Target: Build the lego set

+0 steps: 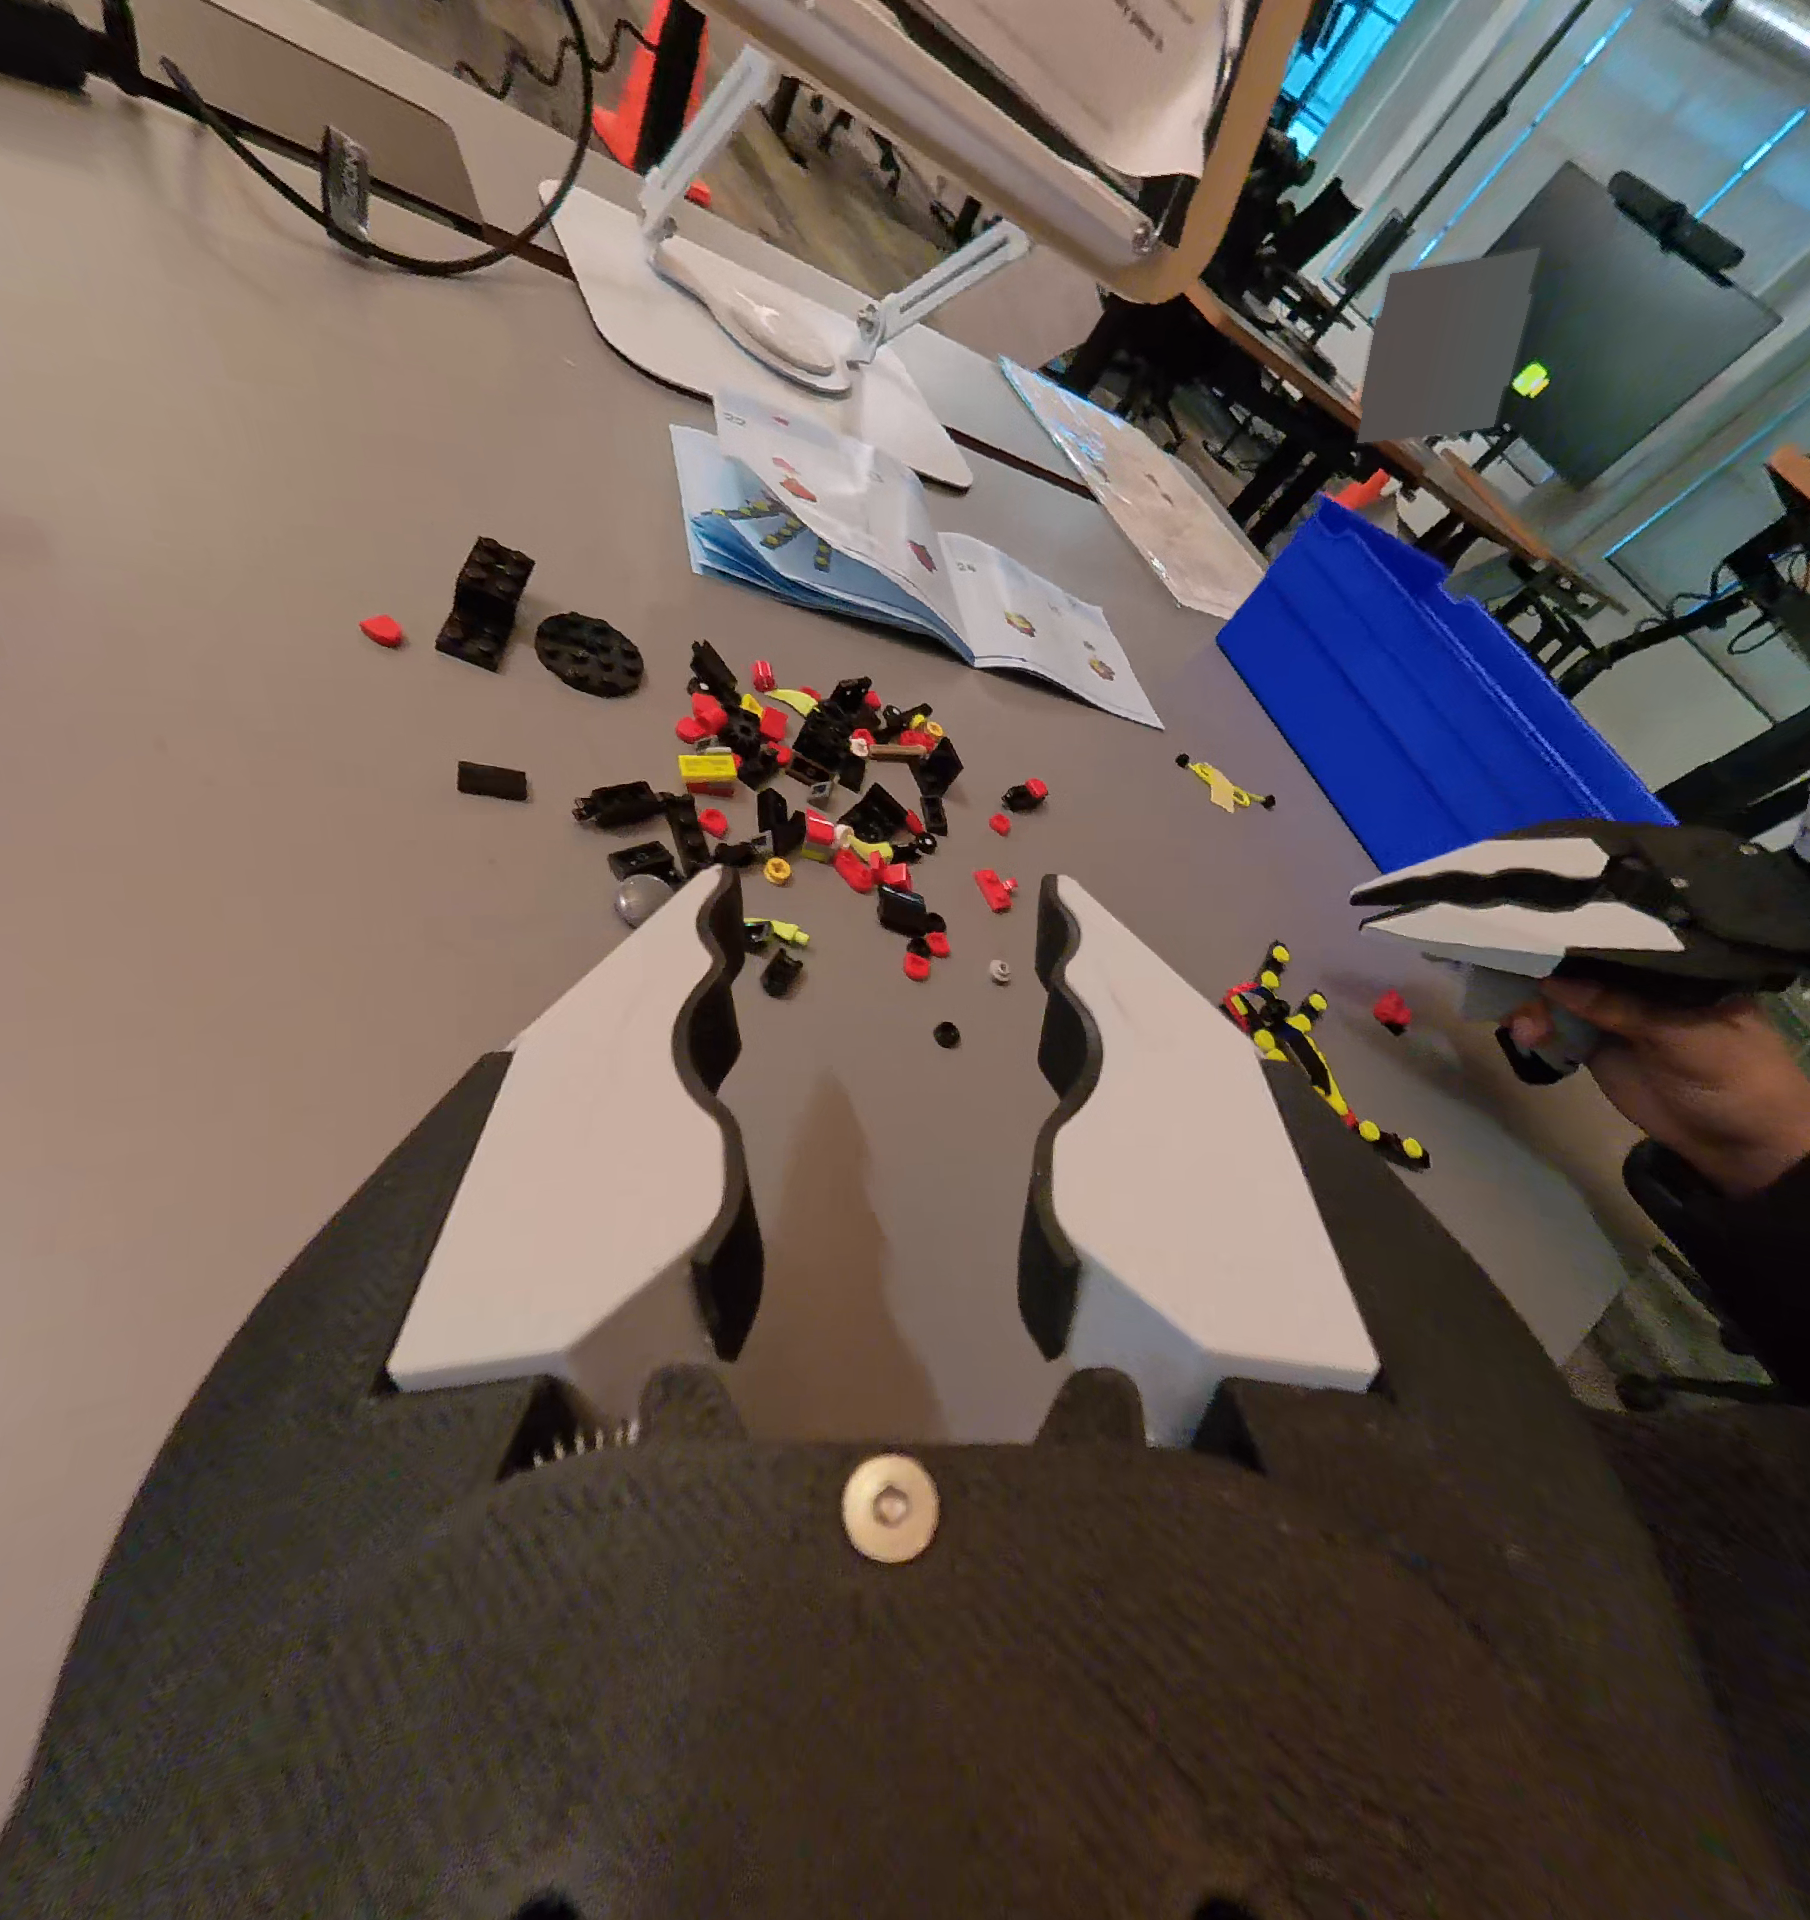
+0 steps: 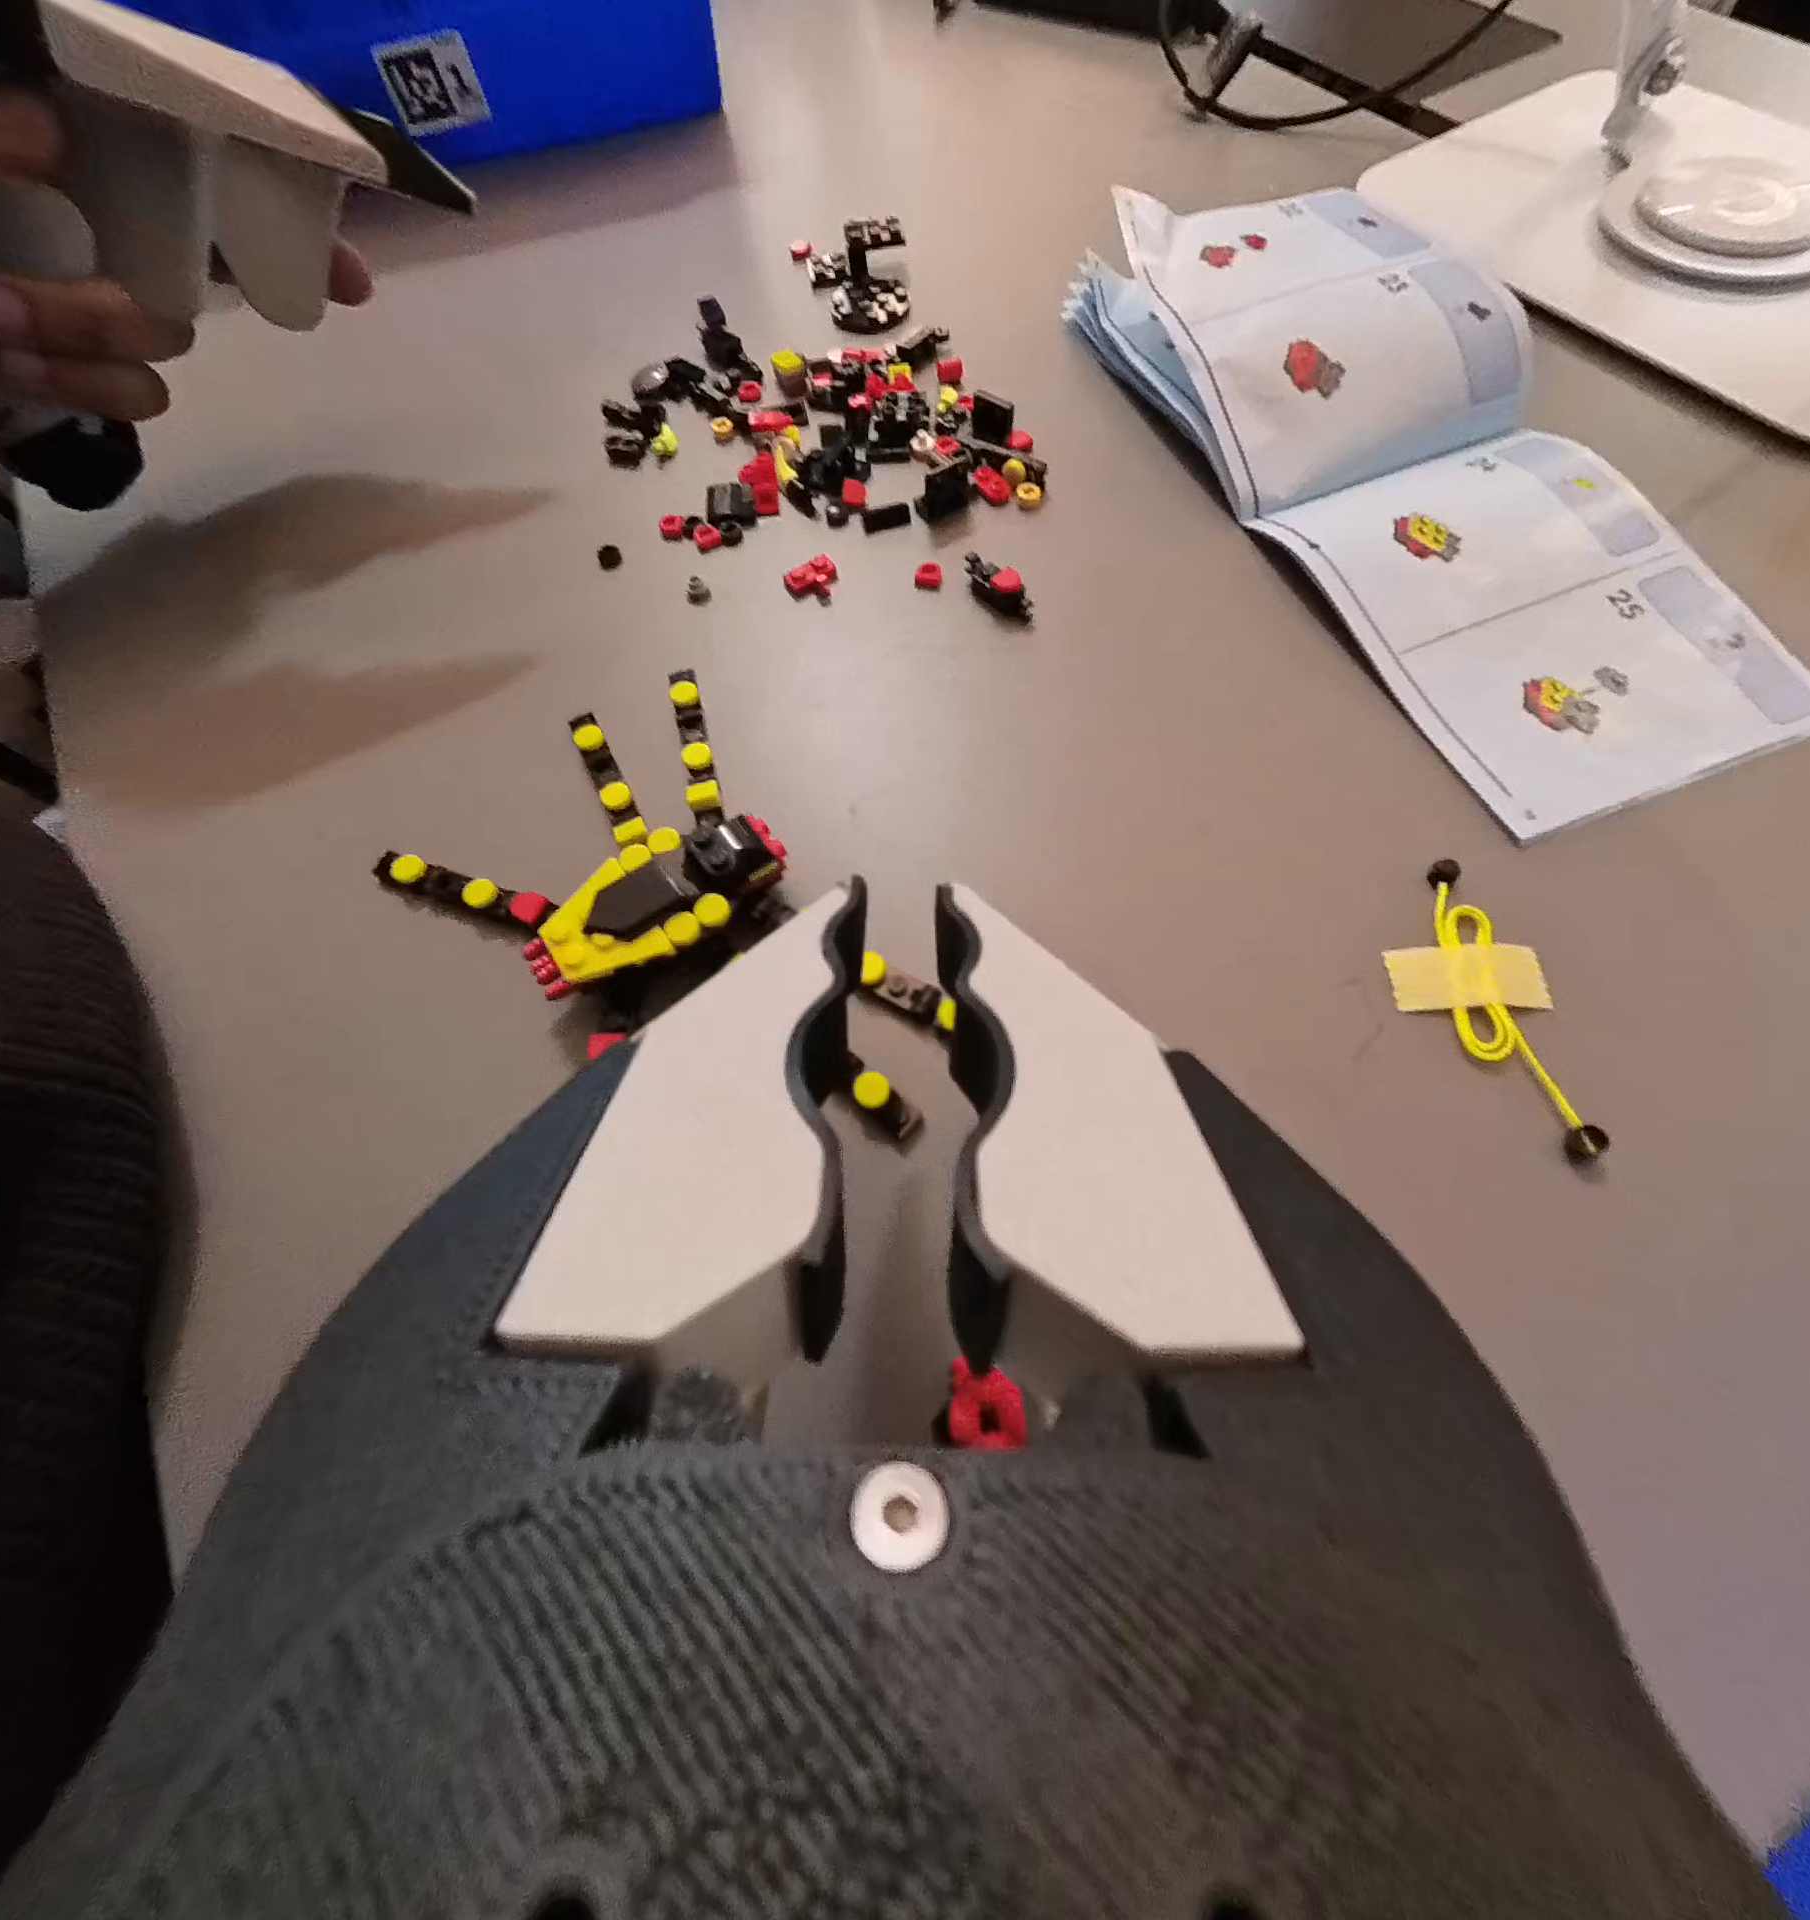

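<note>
A partly built black and yellow model [image 2: 620, 914] with long studded legs lies on the grey table [image 2: 1140, 883]; it also shows in the left wrist view [image 1: 1296, 1029]. My right gripper [image 2: 899, 891] hovers just over its near legs, empty, jaws only a little apart. A small red piece [image 2: 984, 1403] lies under its base. My left gripper [image 1: 885, 894] is open and empty above the near edge of the loose pile of black, red and yellow pieces [image 1: 807, 790]. The pile also shows in the right wrist view [image 2: 839, 436].
An open instruction booklet [image 2: 1400, 499] lies right of the pile. A yellow string with tape [image 2: 1467, 977] lies to the right. A blue bin [image 1: 1420, 686] stands at the table's edge. A black bracket piece [image 1: 485, 603] and round plate [image 1: 589, 655] sit left. A white stand base [image 2: 1659, 229] is behind. My hands' fingertips stand some 25 cm from each other. The small red piece [image 2: 984, 1403] is about 10 cm from my right fingertips and 30 cm from my left. Look for it in the left wrist view [image 1: 1400, 1005] too.
</note>
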A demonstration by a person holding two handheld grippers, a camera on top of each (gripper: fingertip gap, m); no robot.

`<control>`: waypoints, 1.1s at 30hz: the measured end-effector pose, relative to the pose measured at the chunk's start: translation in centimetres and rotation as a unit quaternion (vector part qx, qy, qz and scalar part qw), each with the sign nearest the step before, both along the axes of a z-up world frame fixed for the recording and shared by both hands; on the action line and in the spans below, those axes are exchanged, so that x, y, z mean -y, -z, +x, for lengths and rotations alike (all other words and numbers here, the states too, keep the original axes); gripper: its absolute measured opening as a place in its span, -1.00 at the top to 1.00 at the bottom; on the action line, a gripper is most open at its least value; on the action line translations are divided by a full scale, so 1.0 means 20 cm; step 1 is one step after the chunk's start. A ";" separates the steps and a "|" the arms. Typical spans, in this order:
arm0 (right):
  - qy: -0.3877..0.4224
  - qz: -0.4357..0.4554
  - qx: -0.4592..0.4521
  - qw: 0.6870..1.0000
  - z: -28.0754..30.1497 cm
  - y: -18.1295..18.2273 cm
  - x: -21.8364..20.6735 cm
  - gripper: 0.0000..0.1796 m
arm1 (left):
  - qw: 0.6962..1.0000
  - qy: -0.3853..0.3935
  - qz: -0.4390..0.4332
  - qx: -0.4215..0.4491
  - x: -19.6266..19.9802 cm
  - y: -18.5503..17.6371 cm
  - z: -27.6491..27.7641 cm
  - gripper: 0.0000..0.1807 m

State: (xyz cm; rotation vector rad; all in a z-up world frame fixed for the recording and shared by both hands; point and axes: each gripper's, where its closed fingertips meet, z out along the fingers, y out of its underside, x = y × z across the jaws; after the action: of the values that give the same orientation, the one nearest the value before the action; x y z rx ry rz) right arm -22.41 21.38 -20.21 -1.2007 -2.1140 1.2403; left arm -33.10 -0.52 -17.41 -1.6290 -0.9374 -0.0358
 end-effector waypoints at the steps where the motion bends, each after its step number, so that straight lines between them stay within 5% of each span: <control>1: 0.005 0.004 0.000 1.000 0.00 0.01 -0.01 0.88 | 1.000 0.000 0.001 0.006 0.00 0.01 -0.01 0.39; 16: 0.092 -0.025 -0.013 0.995 0.04 -0.01 -0.23 0.90 | 0.996 0.039 -0.065 0.045 -0.17 0.18 -0.07 0.49; 22: 0.042 -0.082 -0.027 0.995 -0.01 -0.06 -0.08 0.92 | 0.995 0.053 -0.057 0.068 -0.26 0.19 -0.08 0.52; 33: 0.039 -0.032 -0.025 0.998 -0.03 0.01 -0.11 0.93 | 0.992 0.069 -0.100 0.026 -0.31 0.22 -0.13 0.62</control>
State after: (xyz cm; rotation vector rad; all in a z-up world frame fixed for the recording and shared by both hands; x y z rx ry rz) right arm -23.00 23.68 -20.37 -1.2526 -1.9875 1.2977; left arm -35.76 5.77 -21.77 -1.8844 -0.8885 -0.0825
